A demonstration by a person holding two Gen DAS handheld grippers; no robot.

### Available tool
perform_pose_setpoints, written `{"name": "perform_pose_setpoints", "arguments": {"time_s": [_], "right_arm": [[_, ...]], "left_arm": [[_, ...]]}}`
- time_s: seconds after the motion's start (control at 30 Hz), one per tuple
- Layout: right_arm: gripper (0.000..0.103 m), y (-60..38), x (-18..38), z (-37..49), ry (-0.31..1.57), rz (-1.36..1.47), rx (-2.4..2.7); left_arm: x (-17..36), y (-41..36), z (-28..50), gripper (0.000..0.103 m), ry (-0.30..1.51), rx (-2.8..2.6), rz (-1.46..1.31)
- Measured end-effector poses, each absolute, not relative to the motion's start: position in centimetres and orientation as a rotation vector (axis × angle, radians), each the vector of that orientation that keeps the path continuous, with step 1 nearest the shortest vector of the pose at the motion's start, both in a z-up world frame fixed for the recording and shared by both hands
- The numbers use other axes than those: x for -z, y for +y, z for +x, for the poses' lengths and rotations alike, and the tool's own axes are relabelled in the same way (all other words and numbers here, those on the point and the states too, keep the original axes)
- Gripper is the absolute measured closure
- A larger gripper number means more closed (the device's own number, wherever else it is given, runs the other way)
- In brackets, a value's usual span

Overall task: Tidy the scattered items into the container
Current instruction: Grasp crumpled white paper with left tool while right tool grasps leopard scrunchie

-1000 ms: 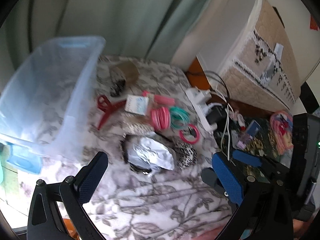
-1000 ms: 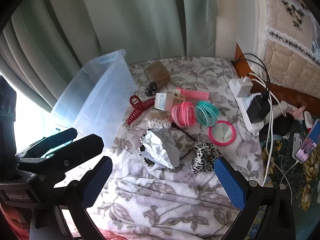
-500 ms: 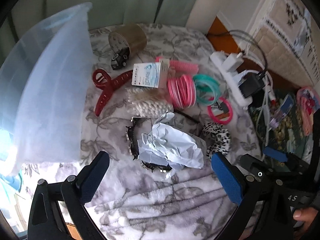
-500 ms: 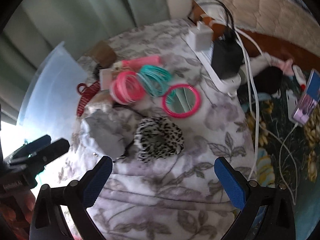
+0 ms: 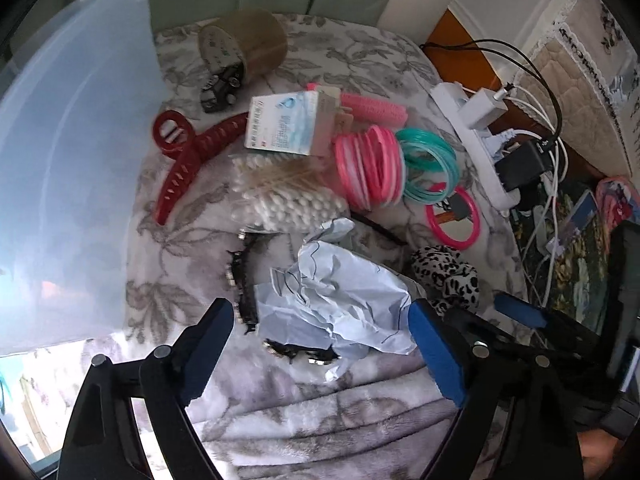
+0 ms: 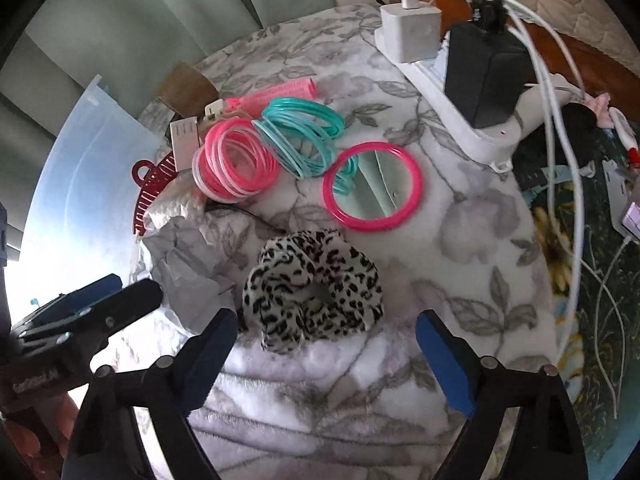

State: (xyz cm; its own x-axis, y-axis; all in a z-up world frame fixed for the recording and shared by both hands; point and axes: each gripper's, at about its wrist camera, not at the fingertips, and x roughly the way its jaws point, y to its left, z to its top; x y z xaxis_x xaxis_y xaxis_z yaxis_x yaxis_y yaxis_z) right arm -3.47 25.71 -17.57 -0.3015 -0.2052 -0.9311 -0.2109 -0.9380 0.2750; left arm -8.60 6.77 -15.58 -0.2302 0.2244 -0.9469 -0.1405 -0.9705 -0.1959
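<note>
Left wrist view, left tongs point(image 5: 320, 344) wide open, empty, now lower over crumpled paper point(image 5: 340, 300), right tongs point(image 6: 326, 350) wide open, empty, nearer the leopard scrunchie point(image 6: 312, 288) on the bed, clear container point(image 5: 68, 184) at left.

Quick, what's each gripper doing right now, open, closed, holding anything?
Left gripper: open, holding nothing, over the crumpled paper.
Right gripper: open, holding nothing, over the leopard-print scrunchie.

a floral blanket point(image 6: 460, 240) carries bangles point(image 6: 236, 168), a mirror point(image 6: 374, 186), a scrunchie point(image 6: 316, 288) and crumpled paper point(image 5: 340, 296).
</note>
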Motion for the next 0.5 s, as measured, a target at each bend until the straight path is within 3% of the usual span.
{"name": "perform_pose_setpoints", "arguments": {"time_s": [0.43,0.5], "right_arm": [[0.026,26.9,19.4,-4.2,0.635,-1.869,-2.389],[0.029,27.0,19.4,-4.3,0.640,-1.868,-2.388]], "left_arm": [[17.3,8.9,-9.7,0.014,-0.156,-2.198,-1.810],[17.3,9.0,-9.7,0.023,-0.150,-2.202,-1.812]]}}
